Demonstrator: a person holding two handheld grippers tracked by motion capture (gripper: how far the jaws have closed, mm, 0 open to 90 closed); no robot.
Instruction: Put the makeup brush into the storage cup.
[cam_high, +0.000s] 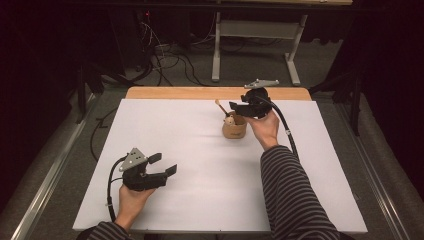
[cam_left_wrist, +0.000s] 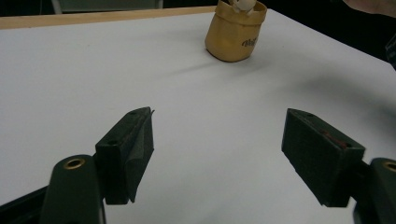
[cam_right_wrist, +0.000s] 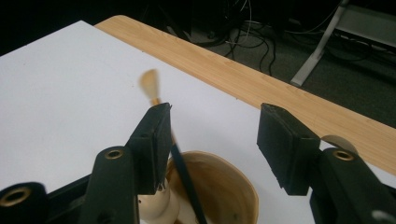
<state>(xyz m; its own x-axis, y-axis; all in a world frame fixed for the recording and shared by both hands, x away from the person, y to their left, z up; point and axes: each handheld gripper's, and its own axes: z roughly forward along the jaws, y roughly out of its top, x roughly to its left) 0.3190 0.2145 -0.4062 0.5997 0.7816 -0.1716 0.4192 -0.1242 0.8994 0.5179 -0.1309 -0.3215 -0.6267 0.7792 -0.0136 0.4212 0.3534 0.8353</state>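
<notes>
1. Tabletop (cam_high: 200, 165): white surface, with a bare light-wood strip (cam_high: 175, 93) exposed along the far edge.
2. Floor (cam_high: 260, 70): grey, beyond the far edge.
3. Cables (cam_high: 165, 60): loose black and white tangle lying on the floor, far left.
4. Stand frame (cam_high: 260, 30): pale metal legs and crossbar, standing beyond the tabletop, centre-right.

Dark room, lit mostly at frame centre. White table top (cam_high: 200, 165) fills the middle, w/ a wood edge strip (cam_high: 185, 93) along its far side. Grey carpet floor (cam_high: 190, 70) beyond. White desk frame (cam_high: 260, 35) at top centre; tangle of cables (cam_high: 165, 57) at upper left. Metal rails (cam_high: 47, 175) along lower left & right.
</notes>
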